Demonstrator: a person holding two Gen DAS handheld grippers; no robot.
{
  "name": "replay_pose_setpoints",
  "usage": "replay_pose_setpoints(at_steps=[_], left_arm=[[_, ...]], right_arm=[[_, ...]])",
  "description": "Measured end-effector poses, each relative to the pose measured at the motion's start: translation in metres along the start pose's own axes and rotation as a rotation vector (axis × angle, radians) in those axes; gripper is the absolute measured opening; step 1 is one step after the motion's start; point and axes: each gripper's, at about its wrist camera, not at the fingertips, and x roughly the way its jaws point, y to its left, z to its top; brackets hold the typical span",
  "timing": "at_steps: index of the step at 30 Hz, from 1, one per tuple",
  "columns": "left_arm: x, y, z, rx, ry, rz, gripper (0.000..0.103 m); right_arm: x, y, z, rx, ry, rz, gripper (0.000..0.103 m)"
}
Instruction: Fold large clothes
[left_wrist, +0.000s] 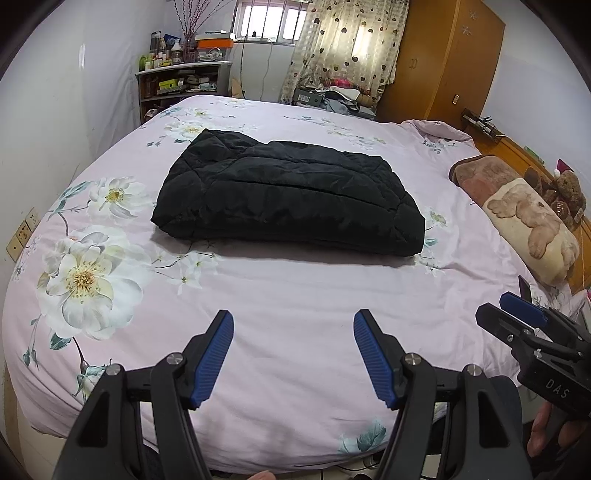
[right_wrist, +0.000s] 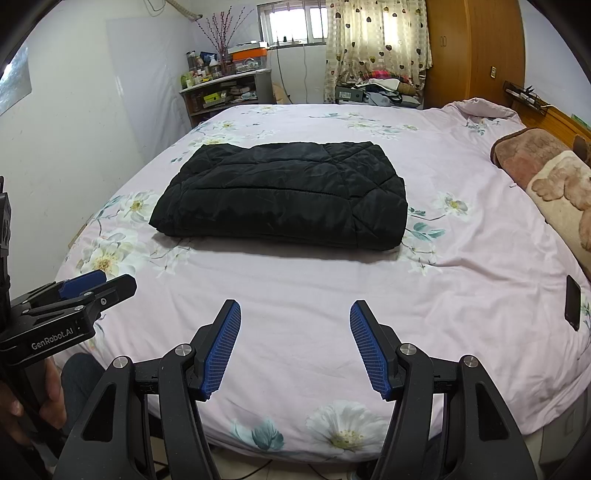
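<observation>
A black quilted jacket (left_wrist: 288, 195) lies folded into a thick rectangle in the middle of the pink floral bed sheet (left_wrist: 295, 295); the right wrist view shows the same jacket (right_wrist: 280, 195) on the sheet (right_wrist: 295, 280). My left gripper (left_wrist: 293, 321) hovers open above the near part of the bed, well short of the jacket, with nothing between its blue pads. My right gripper (right_wrist: 295, 312) hangs open the same way, also empty. Each gripper shows at the edge of the other's view: the right gripper (left_wrist: 517, 314) and the left gripper (right_wrist: 96, 286).
A brown and cream bear-print blanket (left_wrist: 517, 218) lies along the bed's right side by the wooden headboard. A dark phone (right_wrist: 572, 302) rests on the sheet at the right. A cluttered shelf (left_wrist: 181, 85), curtain and wardrobe (left_wrist: 443, 62) stand beyond the bed. A hand (left_wrist: 546, 432) holds the right gripper.
</observation>
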Motion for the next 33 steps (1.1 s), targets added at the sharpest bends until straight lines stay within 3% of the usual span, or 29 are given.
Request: replay_pose_setpoints(at_steps=[33], left_arm=[[0.0020,-0.0004,0.0015,0.012,0.009,0.005,0.069]], right_arm=[[0.0017,0.0017,-0.0022,-0.001,0.005,-0.003,0.062]])
